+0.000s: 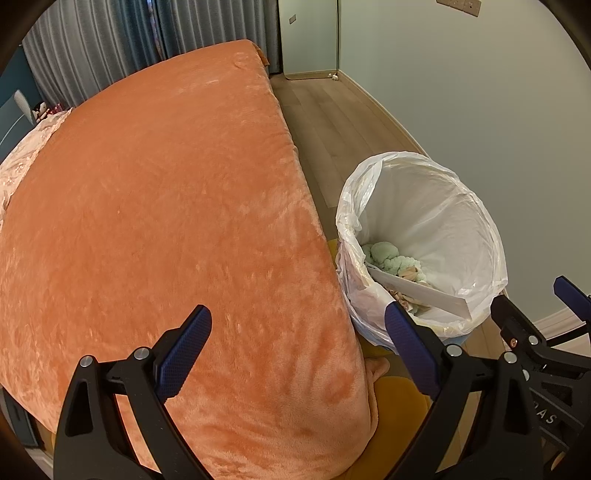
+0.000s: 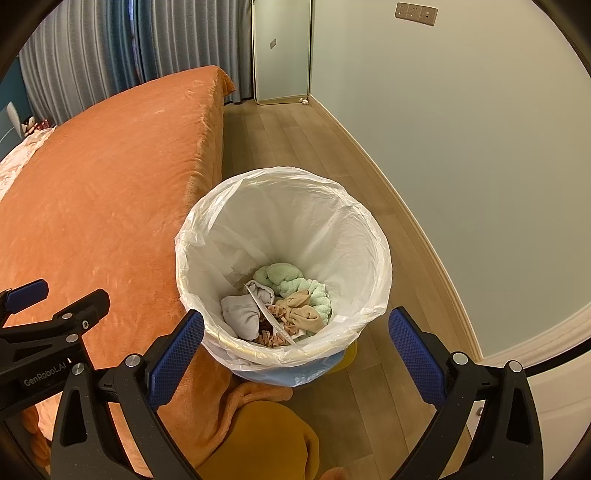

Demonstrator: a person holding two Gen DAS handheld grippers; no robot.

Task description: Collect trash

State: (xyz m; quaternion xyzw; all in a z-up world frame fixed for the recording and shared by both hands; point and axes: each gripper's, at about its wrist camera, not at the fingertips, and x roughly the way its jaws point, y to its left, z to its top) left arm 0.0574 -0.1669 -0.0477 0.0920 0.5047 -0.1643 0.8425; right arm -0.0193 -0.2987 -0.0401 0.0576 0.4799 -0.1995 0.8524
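Bedroom floor of pale wood planks [image 2: 295, 147] runs between the bed and a light green wall, and I stand at the bed's near corner with both tools held out. Nearest to me, my left gripper [image 1: 297, 334] hangs over the corner of the orange blanket [image 1: 155, 206], its blue-padded fingers spread wide with nothing between them. My right gripper [image 2: 295, 328] is likewise spread wide and empty, poised above the near rim of the trash bin [image 2: 295, 371], which stands on the floor just beside the bed's edge. A white plastic liner [image 2: 284, 221] is folded over the bin's rim. Down inside lie the collected things: a grey cloth [image 2: 242, 314], a beige knotted cloth [image 2: 303, 312], a fluffy mint-green bundle [image 2: 295, 280], some small pinkish scraps [image 2: 267, 338] and a flat white strip [image 2: 267, 312] leaning across them. In the right wrist view my left tool shows at the left margin over the blanket; in the left wrist view my right tool shows at the right margin, beside the bin. A mustard-yellow garment [image 2: 258, 443] sits at the bottom of the view, below the bin. Farther off, the blanket covers the whole bed; a pinkish patterned fabric [image 1: 26, 155] lies along its far left side. Beyond that hang grey-blue curtains [image 2: 110, 55], with a pale door [image 2: 280, 51] in the corner and a switch plate [image 2: 415, 14] high on the wall.
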